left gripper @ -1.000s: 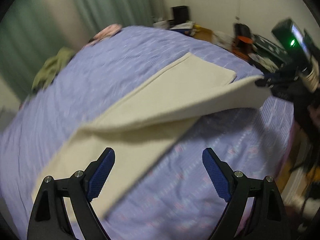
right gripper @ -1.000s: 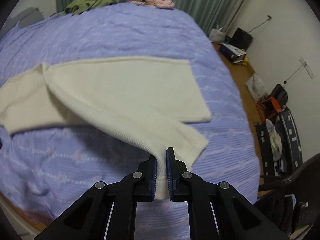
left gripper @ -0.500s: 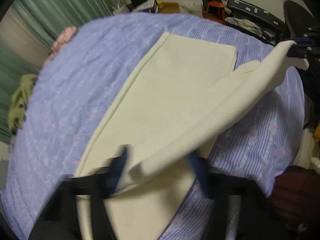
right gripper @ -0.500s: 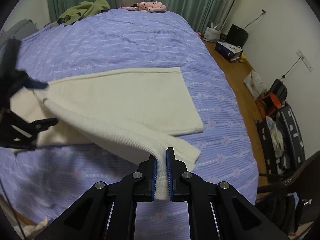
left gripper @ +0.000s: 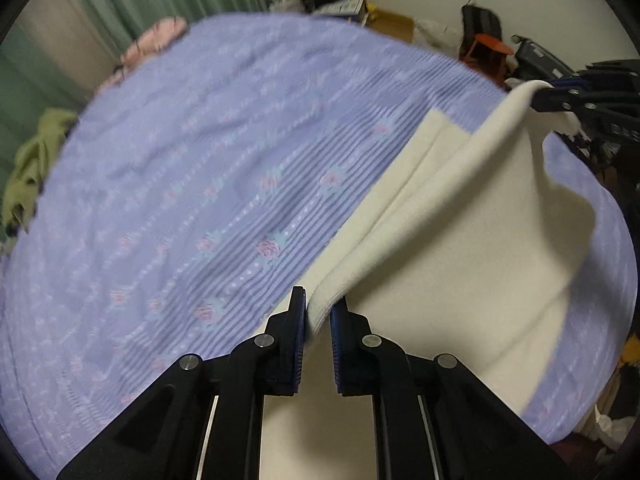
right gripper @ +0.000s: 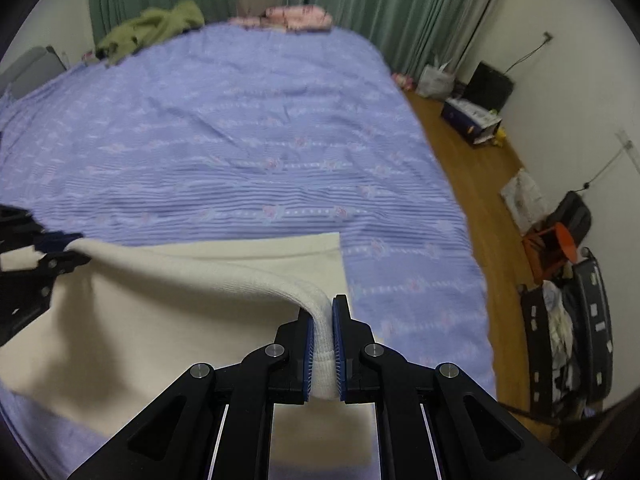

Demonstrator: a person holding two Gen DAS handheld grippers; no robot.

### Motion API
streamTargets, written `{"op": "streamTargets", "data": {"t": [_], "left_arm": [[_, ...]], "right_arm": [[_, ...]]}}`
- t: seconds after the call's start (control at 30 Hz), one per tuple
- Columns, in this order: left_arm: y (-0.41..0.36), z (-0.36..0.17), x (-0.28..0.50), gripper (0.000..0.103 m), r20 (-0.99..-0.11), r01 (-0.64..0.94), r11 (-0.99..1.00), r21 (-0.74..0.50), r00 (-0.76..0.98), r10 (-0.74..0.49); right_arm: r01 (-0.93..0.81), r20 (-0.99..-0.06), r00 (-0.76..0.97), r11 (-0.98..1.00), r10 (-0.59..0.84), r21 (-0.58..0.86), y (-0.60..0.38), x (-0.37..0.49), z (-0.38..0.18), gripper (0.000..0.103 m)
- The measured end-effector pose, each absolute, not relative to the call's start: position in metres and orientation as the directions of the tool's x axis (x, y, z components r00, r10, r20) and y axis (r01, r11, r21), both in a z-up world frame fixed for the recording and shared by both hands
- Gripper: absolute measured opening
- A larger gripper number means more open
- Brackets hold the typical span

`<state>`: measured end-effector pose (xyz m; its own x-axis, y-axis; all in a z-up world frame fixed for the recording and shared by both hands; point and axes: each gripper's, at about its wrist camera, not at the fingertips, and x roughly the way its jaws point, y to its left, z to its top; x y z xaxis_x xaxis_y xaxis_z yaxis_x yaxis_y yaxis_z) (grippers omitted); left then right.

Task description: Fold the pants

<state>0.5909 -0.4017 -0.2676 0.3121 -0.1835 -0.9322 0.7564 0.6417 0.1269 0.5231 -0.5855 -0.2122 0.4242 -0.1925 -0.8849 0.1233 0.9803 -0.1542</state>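
Right wrist view, lilac floral bedspread (right gripper: 240,128), green curtains (right gripper: 360,4), wooden floor (right gripper: 472,168)

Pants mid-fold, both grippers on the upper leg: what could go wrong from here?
1. The left gripper pinches only the cloth's edge; with the jaws not fully shut, the pants might slip free.
2. The lifted leg sags between the left and right gripper, so it may land creased.
3. The lower leg lies loose on the bedspread; pulling could drag it askew.
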Motion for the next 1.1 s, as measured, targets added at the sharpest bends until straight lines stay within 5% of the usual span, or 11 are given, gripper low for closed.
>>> {"op": "streamTargets", "data": {"t": [0.43, 0.5, 0.6, 0.83, 1.1], "left_arm": [[-0.41, -0.323, 0.617, 0.016, -0.952, 0.732, 0.667, 0.14, 0.284, -0.112], [-0.413, -0.325, 0.623, 0.02, -0.953, 0.719, 0.68, 0.145, 0.286, -0.099], [-0.412, -0.312, 0.63, 0.045, -0.934, 0.668, 0.728, 0.157, 0.339, -0.109], [-0.401, -0.237, 0.602, 0.063, -0.849, 0.604, 0.795, 0.051, 0.445, -0.284], [-0.411, -0.241, 0.499, 0.064, -0.865, 0.716, 0.697, -0.039, 0.326, -0.382]], "right_arm": [[0.04, -0.922, 0.311, 0.972, -0.23, -0.23, -0.59, 0.617, -0.31, 0.01], [0.06, -0.924, 0.307, 0.973, -0.229, -0.221, -0.596, 0.623, -0.313, 0.026], [0.171, -0.883, 0.348, 0.947, -0.316, -0.272, -0.611, 0.623, -0.295, 0.061], [0.27, -0.827, 0.505, 0.955, -0.246, -0.119, -0.642, 0.559, -0.218, 0.061], [0.27, -0.88, 0.459, 0.963, -0.118, 0.012, -0.648, 0.441, -0.233, 0.06]]}}
